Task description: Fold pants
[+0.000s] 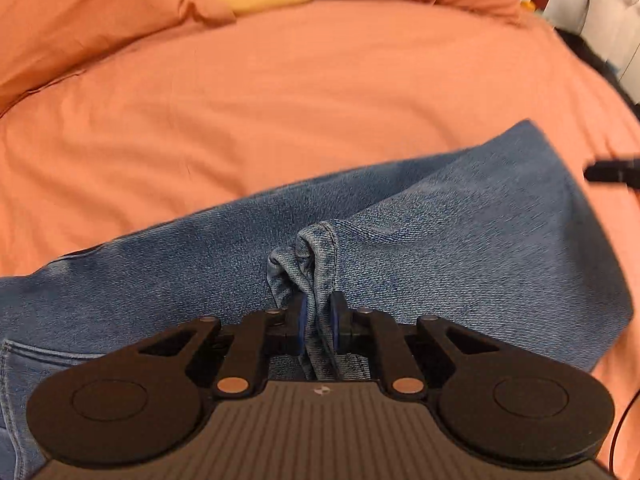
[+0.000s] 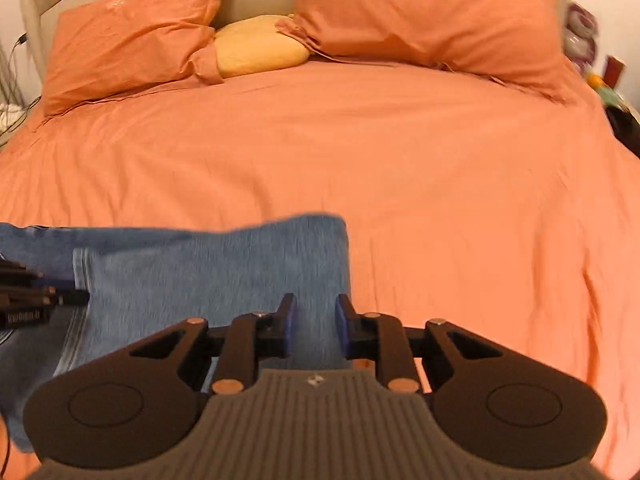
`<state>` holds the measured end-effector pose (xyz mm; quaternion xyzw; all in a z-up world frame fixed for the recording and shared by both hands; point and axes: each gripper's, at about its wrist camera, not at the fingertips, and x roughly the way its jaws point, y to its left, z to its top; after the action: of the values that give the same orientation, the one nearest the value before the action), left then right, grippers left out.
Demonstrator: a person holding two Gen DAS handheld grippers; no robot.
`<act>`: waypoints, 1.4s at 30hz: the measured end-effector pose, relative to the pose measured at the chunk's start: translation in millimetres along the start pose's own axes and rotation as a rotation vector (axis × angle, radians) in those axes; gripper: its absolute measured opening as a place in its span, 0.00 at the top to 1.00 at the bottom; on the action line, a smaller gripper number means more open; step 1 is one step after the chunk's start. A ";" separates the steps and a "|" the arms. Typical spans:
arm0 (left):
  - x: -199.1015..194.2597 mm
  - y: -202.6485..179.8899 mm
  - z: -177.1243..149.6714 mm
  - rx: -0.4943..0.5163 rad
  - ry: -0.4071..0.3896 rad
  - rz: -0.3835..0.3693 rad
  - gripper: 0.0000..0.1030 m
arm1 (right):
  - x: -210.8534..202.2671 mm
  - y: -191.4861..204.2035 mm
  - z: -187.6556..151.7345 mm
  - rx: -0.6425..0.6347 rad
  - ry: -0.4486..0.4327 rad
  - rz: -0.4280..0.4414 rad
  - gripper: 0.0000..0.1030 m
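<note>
L gripper point(image 1: 318, 322) pinching jeans point(image 1: 440, 240) hem; R gripper point(image 2: 316, 320) empty; no legible text.

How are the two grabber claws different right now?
The left gripper is shut on a bunched fold of the jeans; the right gripper holds nothing, its fingers apart above the flat denim. Both are black with blue pads, over the orange bedspread.

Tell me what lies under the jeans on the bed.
The jeans lie on the orange bedcover, which shows all around them. Whatever sits directly beneath the denim is covered. The left gripper pinches a bunched fold of the jeans.
</note>
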<state>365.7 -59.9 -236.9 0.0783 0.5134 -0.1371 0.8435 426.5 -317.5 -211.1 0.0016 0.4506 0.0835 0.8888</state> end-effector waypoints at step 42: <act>-20.7 -52.0 -67.2 0.154 0.051 0.057 0.83 | -6.4 3.0 -113.4 -0.145 0.094 0.027 0.87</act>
<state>283.7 -87.8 -249.0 0.1609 0.5203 -0.1500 0.8252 331.5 -323.7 -273.1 -0.0603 0.4844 0.1279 0.8633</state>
